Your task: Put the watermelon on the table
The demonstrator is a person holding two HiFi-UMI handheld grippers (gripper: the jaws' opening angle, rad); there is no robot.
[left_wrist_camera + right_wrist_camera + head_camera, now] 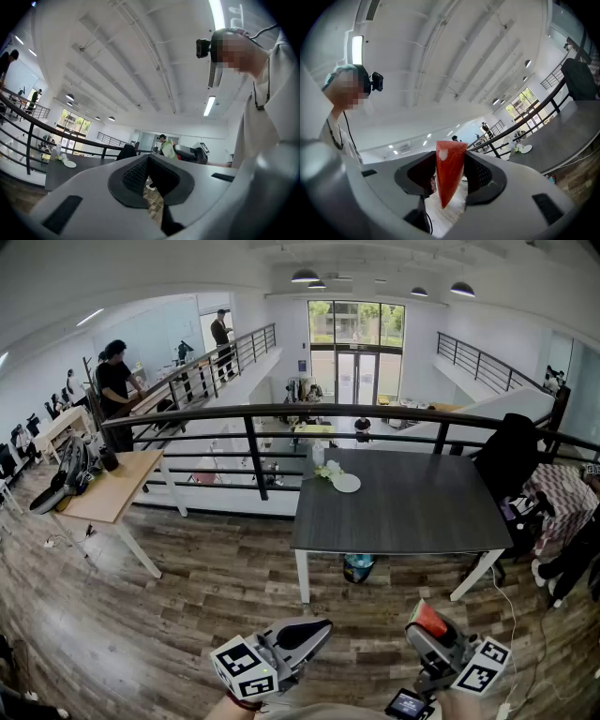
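Note:
A red wedge of watermelon [450, 173] stands point-down between the pads of my right gripper [449, 161], which is shut on it. In the head view that gripper [433, 632] is low at the bottom right, the watermelon [431, 620] showing red at its tip. The dark grey table [403, 507] stands a good way ahead across the wooden floor. It bears a white plate [346, 483] and some flowers at its far left corner. My left gripper [305, 638] is held at the bottom centre. Its pads [136, 176] meet at the tips with nothing between them.
A black railing [281, 413] runs behind the table. A black chair [511, 460] stands at the table's right end and a blue bin [358, 568] under it. A light wooden desk [112, 484] is at the left, with people farther back.

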